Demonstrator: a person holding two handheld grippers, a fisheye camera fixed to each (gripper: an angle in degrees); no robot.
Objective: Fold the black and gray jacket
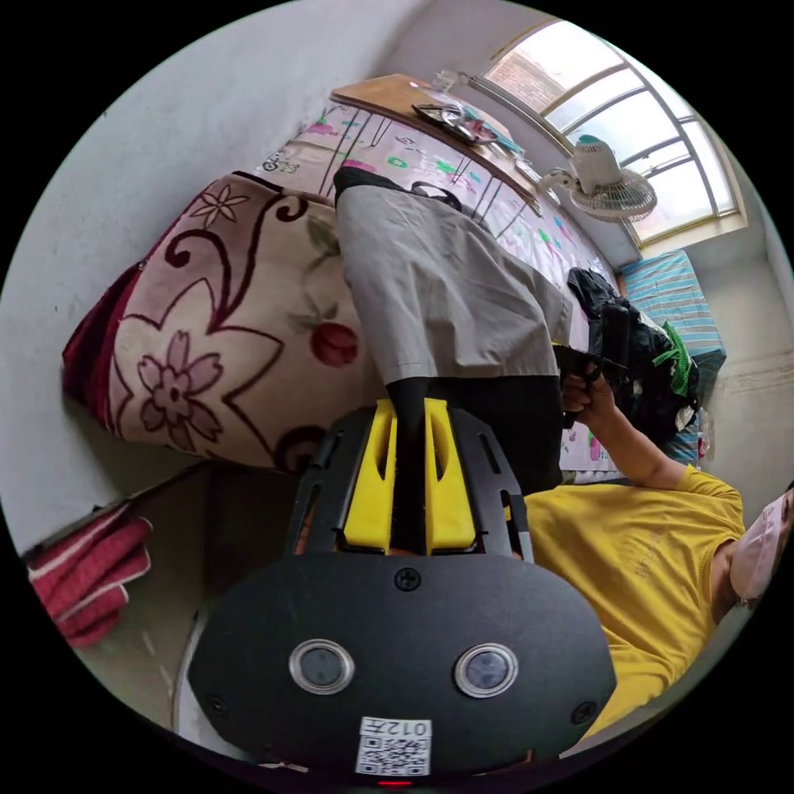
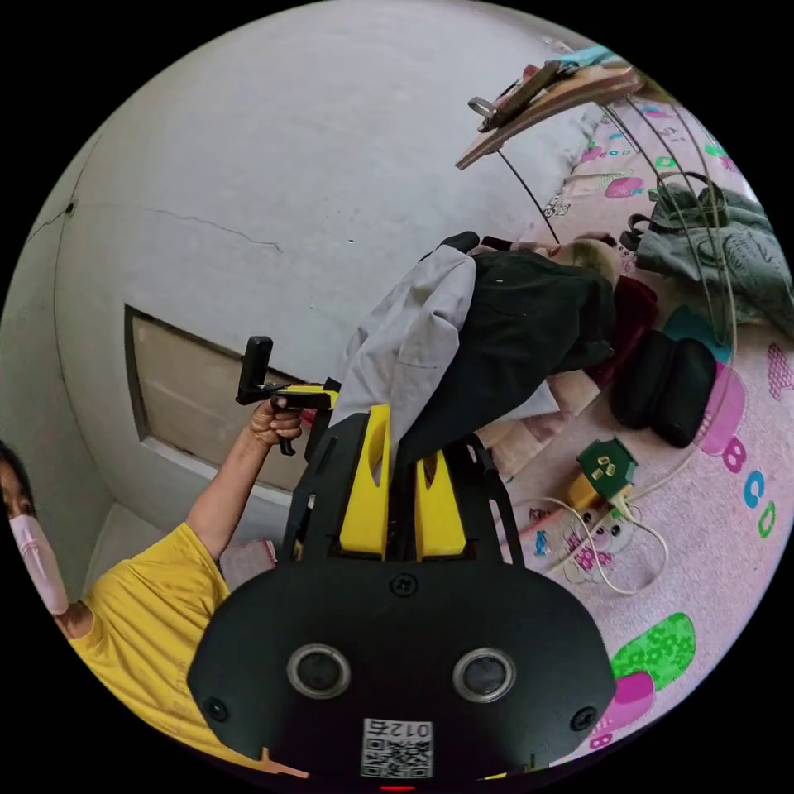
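The black and gray jacket (image 1: 447, 289) hangs in the air, stretched between both grippers. In the left gripper view, my left gripper (image 1: 411, 407) is shut on its black edge, yellow jaws pressed on the cloth. My right gripper (image 1: 581, 361), held in a person's hand, pinches the jacket's far side. In the right gripper view, my right gripper (image 2: 401, 418) is shut where the jacket's (image 2: 430, 347) gray and black cloth meet. The left gripper (image 2: 324, 399) holds the gray side, next to a raised hand. The jacket's far end droops toward the bed.
A floral blanket pile (image 1: 215, 331) lies behind the jacket. A folding table (image 1: 397, 95), a fan (image 1: 608, 186) and a dark clothes heap (image 1: 645, 356) stand beyond. On the pink mat (image 2: 719, 538) lie a black pouch (image 2: 670, 385), a green toy (image 2: 606, 467) and a cable (image 2: 637, 546).
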